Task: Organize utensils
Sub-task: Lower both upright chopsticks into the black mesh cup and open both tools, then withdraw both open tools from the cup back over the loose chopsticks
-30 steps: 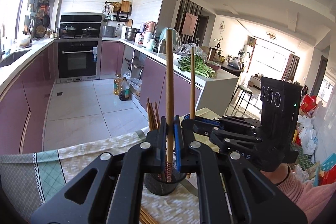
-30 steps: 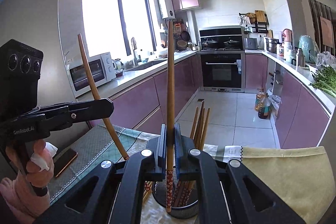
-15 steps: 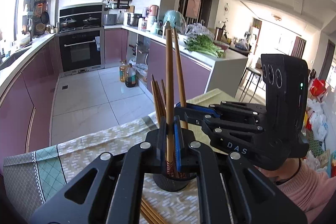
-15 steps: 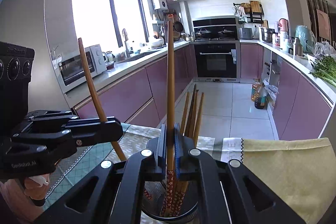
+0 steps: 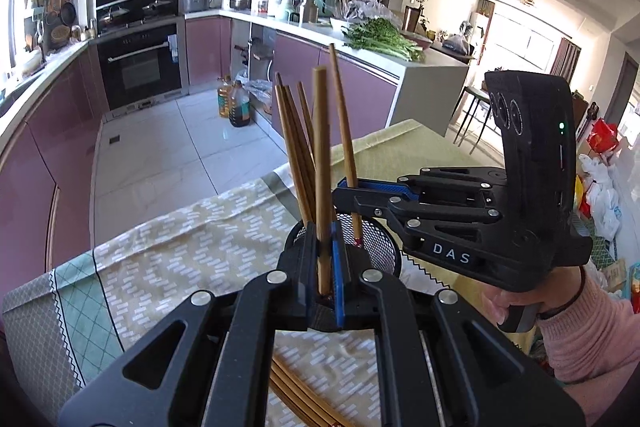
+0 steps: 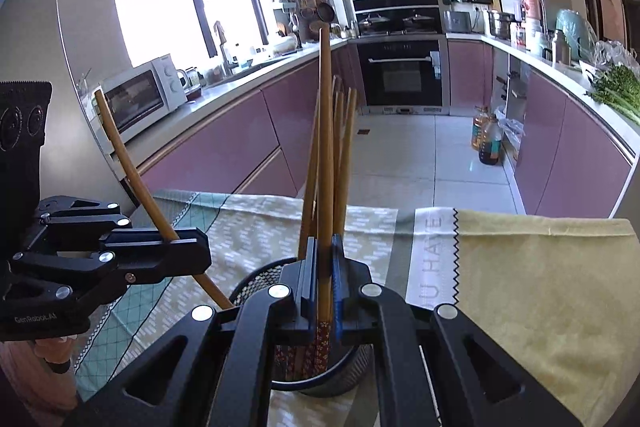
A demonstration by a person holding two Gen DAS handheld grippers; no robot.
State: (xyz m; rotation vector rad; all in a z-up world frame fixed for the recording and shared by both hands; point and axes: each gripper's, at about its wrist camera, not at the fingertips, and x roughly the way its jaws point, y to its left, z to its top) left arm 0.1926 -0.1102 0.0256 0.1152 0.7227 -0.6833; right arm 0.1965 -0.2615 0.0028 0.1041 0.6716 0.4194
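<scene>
A black mesh utensil holder (image 5: 378, 247) (image 6: 256, 285) stands on a patterned tablecloth and holds several wooden chopsticks (image 5: 294, 151) (image 6: 344, 155). My left gripper (image 5: 326, 267) is shut on an upright chopstick (image 5: 321, 155) whose lower end is down in the holder. My right gripper (image 6: 325, 275) is shut on another chopstick (image 6: 326, 147), also lowered into the holder. In the left wrist view the right gripper (image 5: 350, 193) comes in from the right over the holder's rim. In the right wrist view the left gripper (image 6: 188, 255) comes in from the left with its chopstick (image 6: 128, 163) leaning.
More loose chopsticks (image 5: 304, 399) lie on the cloth just in front of the holder. A yellow cloth (image 6: 540, 287) covers the table to the right. Beyond the table edge are the kitchen floor, oil bottles (image 5: 234, 103) and purple cabinets.
Both grippers have come down with their chopsticks, whose lower ends have gone deeper into the holder. The holder now sits closer and larger in both views.
</scene>
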